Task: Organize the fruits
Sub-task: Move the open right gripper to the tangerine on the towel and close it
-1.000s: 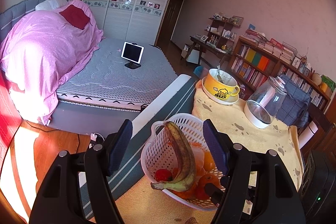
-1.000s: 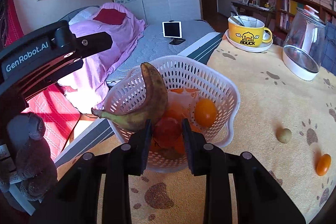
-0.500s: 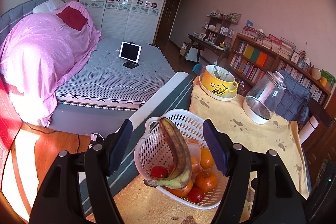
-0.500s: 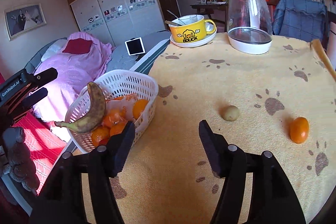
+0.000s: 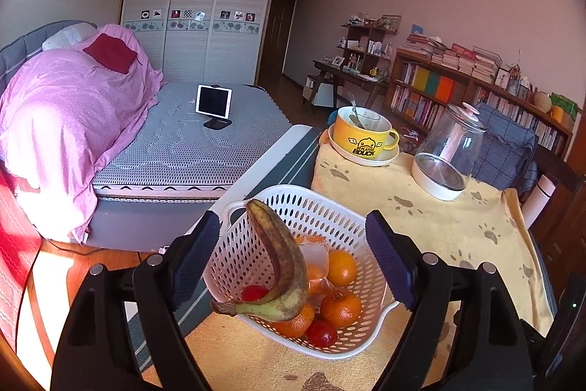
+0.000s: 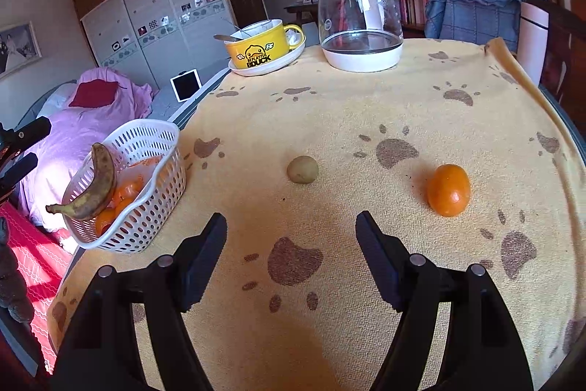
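Your white basket (image 5: 329,218) sits at the table's left edge, and in it you have one browned banana (image 5: 282,262) lying across the top with its tip against the rim, three oranges (image 5: 340,306) that show plainly, and two small red fruits (image 5: 322,332); a patch of orange under the banana is too hidden to count. Out on the yellow paw-print cloth (image 6: 366,105) two pieces lie loose and well apart from the basket: one orange fruit (image 6: 448,189) to your right and one small greenish-brown fruit (image 6: 302,169) between it and the basket.

Your left gripper (image 5: 293,259) hangs over the basket with its jaws spread wide, nothing in them. Your right gripper (image 6: 291,251) is just as wide and empty, low over bare cloth, with the small greenish fruit just ahead of it and the orange fruit ahead and to the right.

At the far end of the table you have one yellow duck mug (image 6: 256,50) on one white saucer with a spoon in it, and beside it one glass kettle (image 6: 357,21) on its white base.
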The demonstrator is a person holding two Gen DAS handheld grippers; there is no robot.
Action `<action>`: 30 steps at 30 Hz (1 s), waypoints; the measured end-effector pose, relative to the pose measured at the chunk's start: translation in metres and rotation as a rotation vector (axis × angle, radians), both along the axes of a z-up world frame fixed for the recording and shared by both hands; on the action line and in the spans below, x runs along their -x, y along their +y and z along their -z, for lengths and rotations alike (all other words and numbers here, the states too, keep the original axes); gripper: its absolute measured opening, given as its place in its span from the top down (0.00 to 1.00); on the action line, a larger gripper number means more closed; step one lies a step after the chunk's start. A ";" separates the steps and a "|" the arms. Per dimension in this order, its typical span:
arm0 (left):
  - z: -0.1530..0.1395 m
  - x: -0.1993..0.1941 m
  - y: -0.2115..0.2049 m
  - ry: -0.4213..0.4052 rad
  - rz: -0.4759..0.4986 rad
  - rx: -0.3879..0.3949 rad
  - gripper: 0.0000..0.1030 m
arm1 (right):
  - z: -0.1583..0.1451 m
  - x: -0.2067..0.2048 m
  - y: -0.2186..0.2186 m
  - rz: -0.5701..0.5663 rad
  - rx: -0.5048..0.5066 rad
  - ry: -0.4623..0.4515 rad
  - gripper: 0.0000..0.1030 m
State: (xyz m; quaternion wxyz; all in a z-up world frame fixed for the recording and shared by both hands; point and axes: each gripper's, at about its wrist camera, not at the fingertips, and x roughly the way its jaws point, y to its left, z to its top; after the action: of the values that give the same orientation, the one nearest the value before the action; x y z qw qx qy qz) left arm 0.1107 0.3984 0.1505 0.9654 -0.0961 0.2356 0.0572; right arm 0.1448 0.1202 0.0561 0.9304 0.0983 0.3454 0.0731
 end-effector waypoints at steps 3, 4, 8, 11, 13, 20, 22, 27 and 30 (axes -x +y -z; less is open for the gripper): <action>-0.001 0.002 -0.005 -0.006 0.007 -0.013 0.15 | 0.002 0.002 -0.001 0.000 0.002 0.002 0.26; -0.001 0.002 -0.007 -0.009 0.010 -0.017 0.13 | 0.002 0.002 -0.001 0.001 0.002 0.003 0.25; -0.001 0.003 -0.013 -0.013 0.020 -0.030 0.08 | 0.004 0.002 -0.004 0.008 -0.001 0.011 0.25; -0.001 0.005 -0.018 -0.014 0.030 -0.037 0.08 | 0.005 0.003 -0.005 0.012 -0.003 0.016 0.25; -0.001 0.006 -0.020 -0.014 0.037 -0.043 0.08 | 0.006 0.004 -0.006 0.013 -0.003 0.017 0.25; 0.002 0.004 -0.031 -0.004 0.059 -0.056 0.08 | 0.009 0.005 -0.014 0.028 -0.002 0.027 0.20; 0.003 0.004 -0.034 -0.002 0.068 -0.058 0.08 | 0.009 0.006 -0.017 0.034 0.000 0.029 0.20; 0.006 0.003 -0.045 0.005 0.099 -0.069 0.07 | 0.009 0.011 -0.029 0.051 0.027 0.034 0.20; 0.009 0.003 -0.052 0.011 0.116 -0.078 0.07 | 0.011 0.012 -0.042 0.077 0.040 0.041 0.20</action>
State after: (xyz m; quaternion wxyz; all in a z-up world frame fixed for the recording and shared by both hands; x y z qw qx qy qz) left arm 0.1074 0.3461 0.1418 0.9688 -0.0445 0.2437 0.0110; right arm 0.1326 0.0780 0.0455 0.9271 0.0942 0.3615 0.0282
